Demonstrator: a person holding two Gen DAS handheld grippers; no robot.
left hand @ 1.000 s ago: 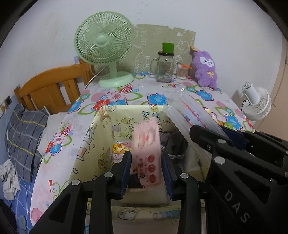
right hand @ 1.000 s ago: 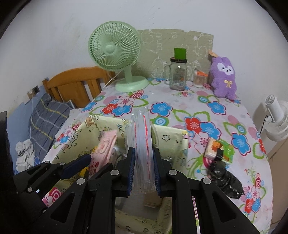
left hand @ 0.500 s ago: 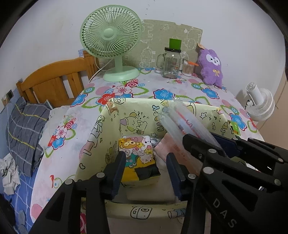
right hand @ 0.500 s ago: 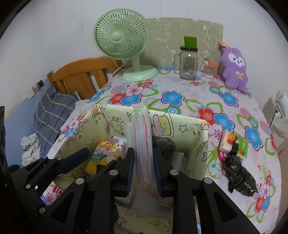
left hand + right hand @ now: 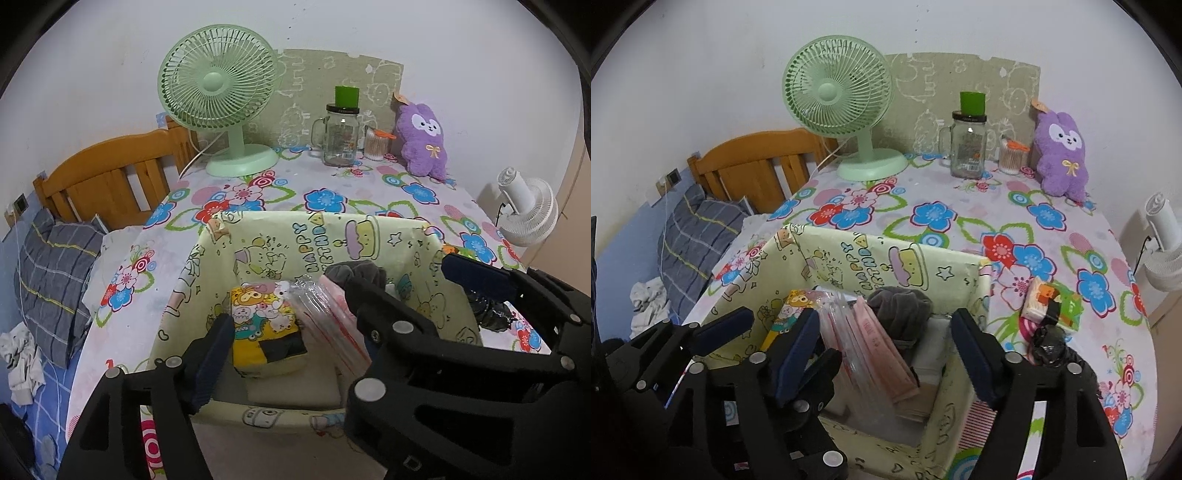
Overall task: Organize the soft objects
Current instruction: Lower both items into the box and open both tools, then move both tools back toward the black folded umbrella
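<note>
A pale yellow cartoon-print storage box [image 5: 314, 236] [image 5: 849, 254] stands on the floral table. Inside lie a yellow cartoon tissue pack [image 5: 264, 325] [image 5: 786, 314], a clear plastic packet with red stripes [image 5: 325, 325] [image 5: 842, 343], a pink packet [image 5: 879, 347] and a grey cloth [image 5: 901, 310]. My left gripper [image 5: 291, 328] is open over the box, empty. My right gripper [image 5: 886, 350] is open above the packets, holding nothing. A purple plush [image 5: 423, 142] [image 5: 1062, 158] sits at the far edge.
A green fan [image 5: 218, 99], a glass mug jar [image 5: 340, 136] and a cotton-swab pot [image 5: 1012, 157] stand at the back. A small tissue pack [image 5: 1051, 302] and black plastic bundle [image 5: 1056, 350] lie right of the box. A wooden bed headboard [image 5: 110, 173] is on the left.
The left gripper let the pink packet go into the box and opened. The right gripper then released the clear striped packet into the box and opened wide.
</note>
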